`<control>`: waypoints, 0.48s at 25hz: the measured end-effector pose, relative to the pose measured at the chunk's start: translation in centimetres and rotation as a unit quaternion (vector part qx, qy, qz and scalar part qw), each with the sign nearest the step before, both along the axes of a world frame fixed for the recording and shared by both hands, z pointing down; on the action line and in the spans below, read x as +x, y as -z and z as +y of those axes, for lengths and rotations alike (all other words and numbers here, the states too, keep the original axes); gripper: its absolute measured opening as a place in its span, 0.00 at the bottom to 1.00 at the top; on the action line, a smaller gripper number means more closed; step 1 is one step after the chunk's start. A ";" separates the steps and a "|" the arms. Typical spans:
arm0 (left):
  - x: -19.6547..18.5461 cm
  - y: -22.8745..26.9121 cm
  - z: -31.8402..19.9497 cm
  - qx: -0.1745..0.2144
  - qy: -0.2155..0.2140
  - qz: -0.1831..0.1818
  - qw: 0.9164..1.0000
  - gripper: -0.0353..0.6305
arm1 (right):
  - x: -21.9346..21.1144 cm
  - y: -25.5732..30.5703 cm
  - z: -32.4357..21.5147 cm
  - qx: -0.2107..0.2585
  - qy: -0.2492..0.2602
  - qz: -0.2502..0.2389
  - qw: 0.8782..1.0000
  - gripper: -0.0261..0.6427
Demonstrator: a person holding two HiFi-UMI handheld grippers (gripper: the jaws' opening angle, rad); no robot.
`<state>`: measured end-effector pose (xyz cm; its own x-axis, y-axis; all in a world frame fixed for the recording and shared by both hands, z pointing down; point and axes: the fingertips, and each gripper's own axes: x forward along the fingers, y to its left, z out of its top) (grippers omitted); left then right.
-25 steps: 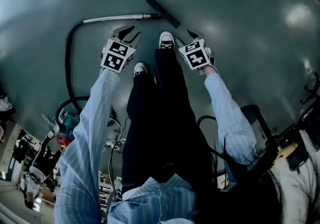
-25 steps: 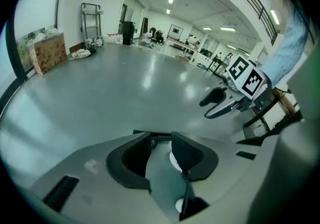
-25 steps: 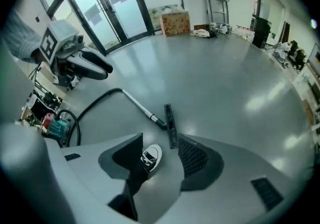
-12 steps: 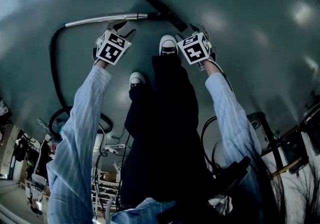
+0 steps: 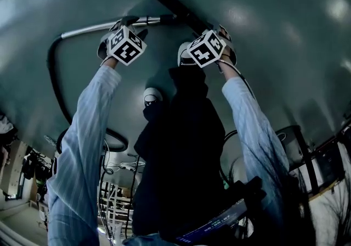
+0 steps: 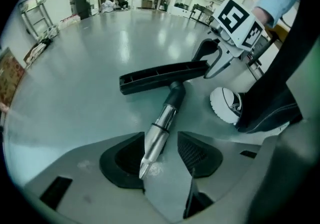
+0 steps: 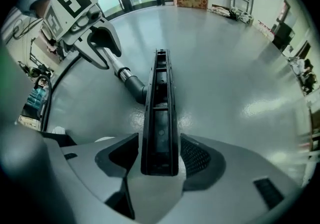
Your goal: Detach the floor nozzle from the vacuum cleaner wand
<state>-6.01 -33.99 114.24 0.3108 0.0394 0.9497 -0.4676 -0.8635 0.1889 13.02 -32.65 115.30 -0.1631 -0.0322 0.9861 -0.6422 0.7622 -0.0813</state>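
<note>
The floor nozzle (image 6: pixel 160 75) is black, the wand (image 6: pixel 159 133) silver

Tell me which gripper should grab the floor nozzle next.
Right. The right gripper has the floor nozzle between its fingers, which have just been opening, not pressing it. The left gripper, also just opening, straddles the metal wand, so it likely steadies that.

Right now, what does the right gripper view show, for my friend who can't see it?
The black floor nozzle lies lengthwise between the open fingers of the right gripper, which have just been opening. Its neck joins the metal wand at upper left.
</note>
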 end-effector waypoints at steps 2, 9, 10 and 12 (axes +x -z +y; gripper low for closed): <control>-0.1 -1.0 -0.2 0.006 -0.038 -0.019 0.999 0.33 | 0.0 -0.5 -0.1 0.005 0.002 0.014 1.000 0.44; 0.2 -2.5 -0.2 -0.001 -0.093 -0.048 0.995 0.33 | 0.1 0.7 -0.5 0.012 -0.011 0.014 1.000 0.38; -0.2 -3.2 -0.1 -0.005 -0.095 -0.050 0.994 0.33 | 0.0 0.4 -0.4 0.010 -0.014 0.013 1.000 0.38; -0.9 -4.0 0.0 -0.008 -0.093 -0.046 0.995 0.33 | 0.5 -0.2 -0.4 0.005 -0.015 0.022 1.000 0.38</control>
<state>-6.88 -33.98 118.27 0.2087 0.1035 0.9725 -0.3152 -0.9342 0.1671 13.49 -33.05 115.48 -0.1180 -0.0459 0.9920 -0.6680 0.7428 -0.0451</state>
